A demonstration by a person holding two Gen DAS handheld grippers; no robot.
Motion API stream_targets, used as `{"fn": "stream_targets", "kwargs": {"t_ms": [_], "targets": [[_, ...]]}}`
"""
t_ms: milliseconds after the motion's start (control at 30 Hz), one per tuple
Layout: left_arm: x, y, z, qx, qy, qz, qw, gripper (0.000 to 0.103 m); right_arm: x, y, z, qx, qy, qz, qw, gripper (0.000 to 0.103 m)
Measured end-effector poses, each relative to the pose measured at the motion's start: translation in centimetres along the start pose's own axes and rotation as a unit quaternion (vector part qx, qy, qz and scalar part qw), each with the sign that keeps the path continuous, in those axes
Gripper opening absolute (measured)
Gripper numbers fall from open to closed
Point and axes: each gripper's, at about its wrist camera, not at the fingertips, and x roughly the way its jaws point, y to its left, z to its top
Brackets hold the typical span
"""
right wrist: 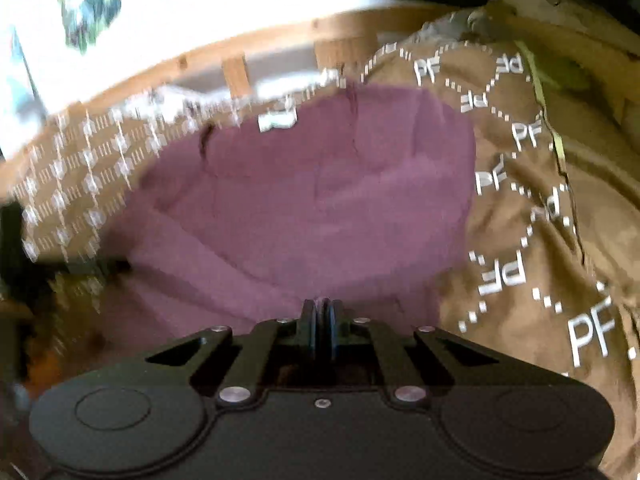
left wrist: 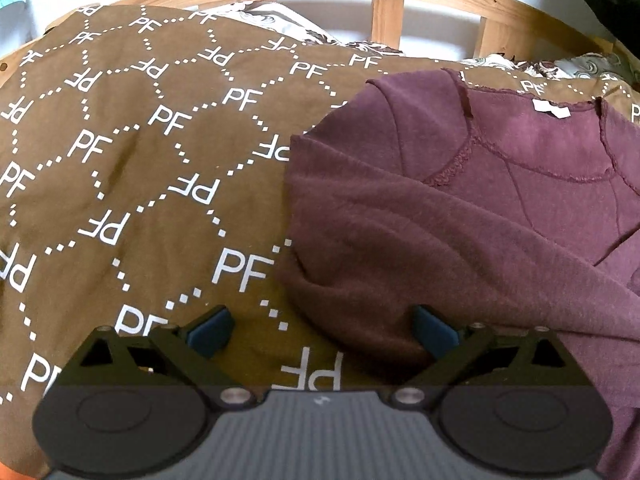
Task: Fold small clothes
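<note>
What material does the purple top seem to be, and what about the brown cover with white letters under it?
The purple long-sleeved top looks like soft brushed knit, perhaps fleece: matte, slightly fuzzy, with a lace-like neckline trim. The brown bed cover printed with white PF letters looks like smooth matte woven fabric, possibly cotton; it creases gently without shine.

The top [left wrist: 500,208] is plain maroon-purple with a white neck label [left wrist: 551,109]. The bedspread [left wrist: 120,140] under it is brown, printed with white "PF" letters inside dotted white diamonds. The bed frame [left wrist: 384,16] is pale wood. Fingers [left wrist: 210,334] carry blue pads; the pattern looks smeared in the right wrist view.
</note>
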Motion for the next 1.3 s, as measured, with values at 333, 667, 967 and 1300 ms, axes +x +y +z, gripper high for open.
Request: {"fn": "stream_targets", "kwargs": {"t_ms": [333, 667, 967, 1300], "targets": [[-2.2, -0.8, -0.8, 0.019, -0.003, -0.060, 0.9980, 0.101, 0.2, 1.4, -0.3, -0.037, -0.014, -0.004, 0.999, 0.038], [-3.9, -2.4, -4.6, 0.110, 0.000, -0.012, 0.9938, 0.102, 0.9, 2.5, -3.5, -0.141, 0.012, -0.069, 0.987, 0.060], [-7.9, 0.6, -7.2, 0.059, 0.011, -0.041, 0.9974, 0.102, -1.5, 1.7, -5.2, -0.111, -0.020, -0.048, 0.992, 0.084], [-11.8, -0.2, -9.8, 0.090, 0.039, -0.146, 0.9844, 0.089, -6.7, 1.9, -8.2, -0.101, -0.040, -0.042, 0.993, 0.102]]}}
